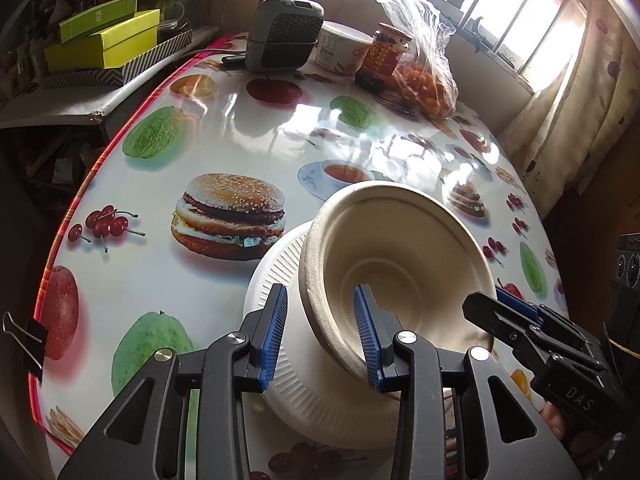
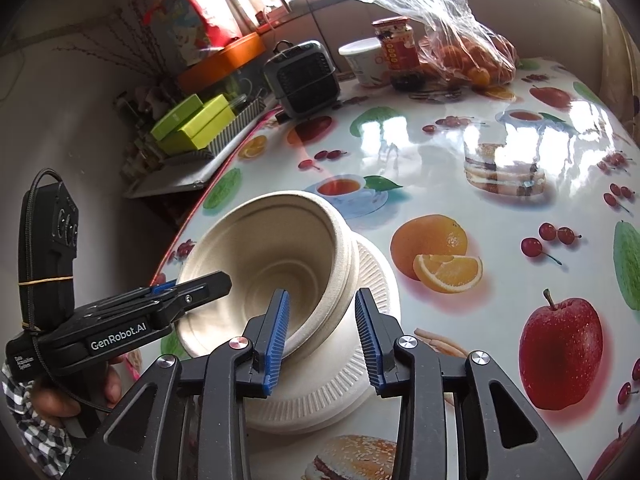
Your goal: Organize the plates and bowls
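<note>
Bowls point(image 1: 400, 264) were the main thing: a nested stack of beige molded-pulp ones, matte and a bit fibrous, with concentric rings pressed into the bottom. They sat tilted on a white paper plate point(image 1: 280, 360) with a ribbed, fluted rim, near the table's point(image 1: 240, 128) front edge.

Going left to right in the left wrist view: lime green boxes point(image 1: 104, 40) stacked on a zigzag-striped box, then a grey rounded heater-looking gadget point(image 1: 284, 36) with a grille, a white tub point(image 1: 344, 48), a jar point(image 1: 384, 56) with a red and yellow label (text too small to read), and a crinkly clear bag point(image 1: 424, 76) of oranges. The tablecloth was glossy plastic printed with a burger, cherries, apples and green fruit.

The left gripper point(image 1: 320, 336) had its blue ribbed pads apart, straddling the near rim of the bowls, one pad outside and one inside, not visibly pinching. The right gripper point(image 1: 492, 312) came in from the right at the bowl's far edge, with "DAS" embossed on its black body.

From the right wrist view, the left gripper point(image 2: 192, 288) read "GenRobot.AI" in white on its side, tip over the bowls' point(image 2: 272, 248) left rim. The right gripper point(image 2: 322, 336) also sat with pads apart around the rim, plate point(image 2: 360, 360) beneath. Neither was clamped, as far as I could see.
</note>
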`<state>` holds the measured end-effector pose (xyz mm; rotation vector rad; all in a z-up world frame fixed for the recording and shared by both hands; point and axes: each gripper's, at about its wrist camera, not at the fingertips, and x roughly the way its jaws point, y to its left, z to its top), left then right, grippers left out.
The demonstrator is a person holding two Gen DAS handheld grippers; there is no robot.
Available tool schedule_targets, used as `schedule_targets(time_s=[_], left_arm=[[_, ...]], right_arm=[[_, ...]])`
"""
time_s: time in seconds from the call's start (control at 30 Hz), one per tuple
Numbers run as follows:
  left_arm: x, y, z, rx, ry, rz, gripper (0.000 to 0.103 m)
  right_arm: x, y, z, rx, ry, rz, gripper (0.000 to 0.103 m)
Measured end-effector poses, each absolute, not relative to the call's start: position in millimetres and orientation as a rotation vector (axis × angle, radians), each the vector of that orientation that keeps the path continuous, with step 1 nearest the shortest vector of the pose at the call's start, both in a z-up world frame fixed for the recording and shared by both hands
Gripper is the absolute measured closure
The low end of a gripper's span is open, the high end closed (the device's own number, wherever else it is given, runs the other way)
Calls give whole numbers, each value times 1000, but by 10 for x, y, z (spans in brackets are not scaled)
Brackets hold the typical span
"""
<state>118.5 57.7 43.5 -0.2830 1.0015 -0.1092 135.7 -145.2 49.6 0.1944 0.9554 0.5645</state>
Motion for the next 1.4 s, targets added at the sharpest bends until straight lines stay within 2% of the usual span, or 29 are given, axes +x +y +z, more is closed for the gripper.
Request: schedule_targets(time_s=[0.47, 0.9, 1.03, 1.4], left_arm=[[1082, 545, 500, -244, 952, -83, 66], [837, 546, 640, -201, 866, -42, 66], [736, 533, 683, -184, 836, -25, 60], [478, 543, 762, -170, 777, -9, 60]], right_arm=[[1290, -1481, 538, 190, 919, 557, 61], [1086, -1527, 608, 190, 855, 551, 59], [966, -1544, 637, 176, 820, 549, 57], [763, -1588, 669, 165, 792, 536, 55]])
